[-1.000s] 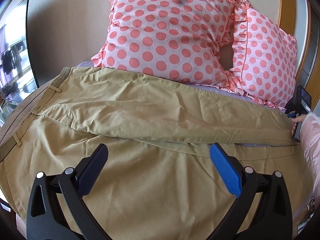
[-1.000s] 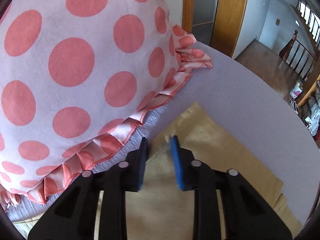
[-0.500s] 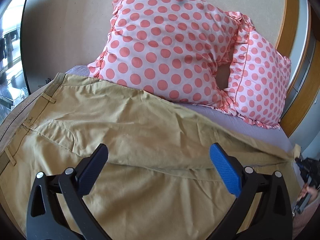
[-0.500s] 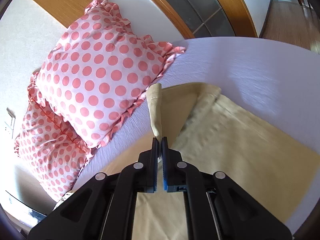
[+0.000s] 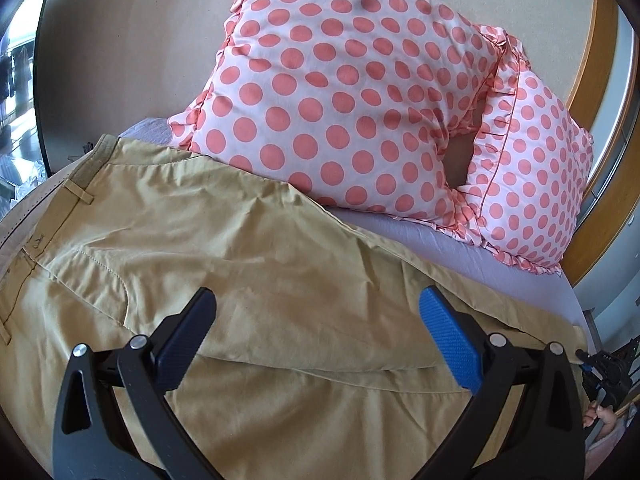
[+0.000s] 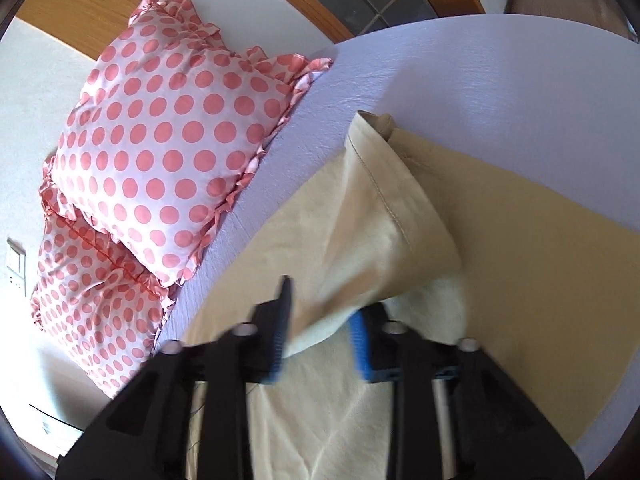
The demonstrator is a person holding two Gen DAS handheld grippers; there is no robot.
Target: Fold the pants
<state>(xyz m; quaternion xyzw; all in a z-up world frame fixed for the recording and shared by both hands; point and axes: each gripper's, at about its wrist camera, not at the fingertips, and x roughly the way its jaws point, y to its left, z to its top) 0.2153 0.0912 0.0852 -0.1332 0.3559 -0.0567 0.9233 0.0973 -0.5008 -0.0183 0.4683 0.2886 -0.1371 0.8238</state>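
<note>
Spread across the bed (image 6: pixel 460 64), the khaki pants (image 5: pixel 256 264) lie with the waistband and belt loops at the left of the left wrist view and 1 leg folded over the other. Small script is stitched by the waistband, too small to read. In the right wrist view a hemmed leg end (image 6: pixel 384 216) is lifted off the flat fabric and curls into a loose cone. The right gripper (image 6: pixel 320 336) is partly open; the raised cloth hangs between its blue pads (image 6: pixel 362 350), though motion blur hides whether they touch it. The left gripper (image 5: pixel 316 340) is spread wide above the thigh area, holding nothing. 2 pink polka-dot pillows (image 5: pixel 344 92) lean on the wall behind, the nearer touching the pants' upper edge.
</note>
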